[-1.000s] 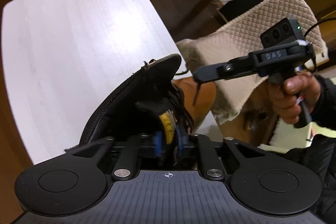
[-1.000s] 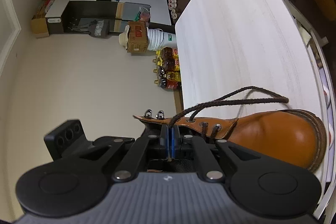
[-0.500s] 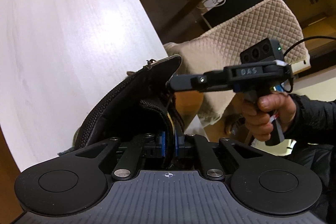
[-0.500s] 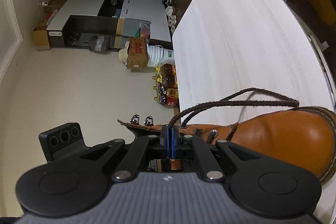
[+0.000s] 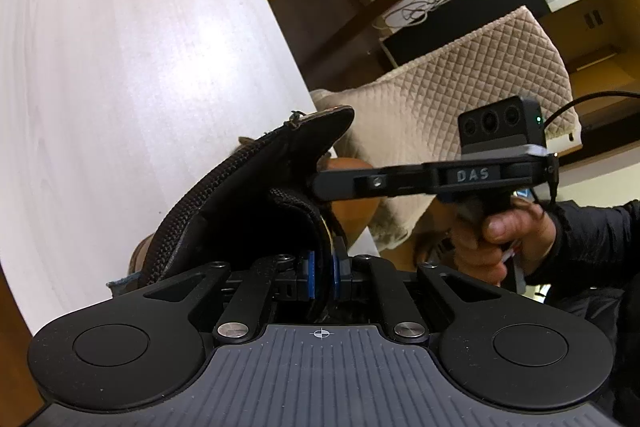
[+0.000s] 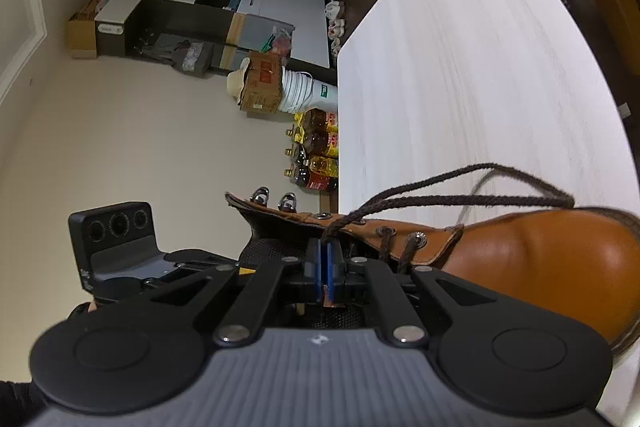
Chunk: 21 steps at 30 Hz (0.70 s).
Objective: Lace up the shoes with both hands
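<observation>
Boot point(image 6: 532, 259) now lies nearer the right gripper point(image 6: 324, 261) on the white table point(image 6: 460, 75), and its pads are clenched on the dark lace point(image 6: 440, 201). The left gripper point(image 5: 322, 273) pinches the boot's black collar point(image 5: 256, 203), pads nearly closed.

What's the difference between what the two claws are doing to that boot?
The left claw pinches the boot's black padded lining, while the right claw pinches the dark brown lace. The left claw's pads sit slightly apart around the thick lining. The right claw's pads press almost together on the thin lace. Both are shut and both hold the same tan boot.
</observation>
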{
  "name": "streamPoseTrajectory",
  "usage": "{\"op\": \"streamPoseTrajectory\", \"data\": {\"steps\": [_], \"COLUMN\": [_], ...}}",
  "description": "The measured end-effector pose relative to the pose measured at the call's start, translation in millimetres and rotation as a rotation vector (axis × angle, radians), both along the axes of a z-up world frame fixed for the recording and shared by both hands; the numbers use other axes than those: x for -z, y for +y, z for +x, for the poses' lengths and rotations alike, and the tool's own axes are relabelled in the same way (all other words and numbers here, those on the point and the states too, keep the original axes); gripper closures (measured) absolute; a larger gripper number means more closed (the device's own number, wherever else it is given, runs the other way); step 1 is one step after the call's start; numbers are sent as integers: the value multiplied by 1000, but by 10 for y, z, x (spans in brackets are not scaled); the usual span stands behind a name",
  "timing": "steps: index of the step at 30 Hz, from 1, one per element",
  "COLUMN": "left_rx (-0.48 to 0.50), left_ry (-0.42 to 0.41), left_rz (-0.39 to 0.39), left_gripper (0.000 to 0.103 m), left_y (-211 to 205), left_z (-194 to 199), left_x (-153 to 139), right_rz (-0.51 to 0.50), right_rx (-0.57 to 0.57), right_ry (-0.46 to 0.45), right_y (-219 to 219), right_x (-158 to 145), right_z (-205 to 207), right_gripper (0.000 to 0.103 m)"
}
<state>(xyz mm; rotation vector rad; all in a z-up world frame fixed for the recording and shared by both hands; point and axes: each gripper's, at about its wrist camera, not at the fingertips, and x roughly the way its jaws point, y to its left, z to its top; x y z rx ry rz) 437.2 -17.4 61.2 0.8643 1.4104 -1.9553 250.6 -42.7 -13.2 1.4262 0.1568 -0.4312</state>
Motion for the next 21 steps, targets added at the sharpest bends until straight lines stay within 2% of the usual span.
{"op": "streamPoseTrajectory", "data": {"steps": [2,5,10,13,17,21], "left_rx": [-5,-18,-42,-39,-7,14], "left_ry": [-3,5,22,17,-6,-17], "left_rz": [7,12,7,6,-9,-25], "left_gripper": [95,95,95,95,95,94], "left_y": [-11,-15,-33,-44,-32,-30], "left_z": [7,23,50,46,7,-15], "left_x": [22,36,53,49,4,-19], "right_rz": [-31,-21,61,122,77,78], "right_rx": [-13,-56,-91,-52,-38,-27], "right_ry": [25,74,89,72,118,88], "right_y": [9,-47,-118,-145,-144,-149], "right_x": [2,-8,9,46,-28,-23], "right_z": [81,129,23,-18,8,-7], "right_gripper": [98,98,99,99,99,99]}}
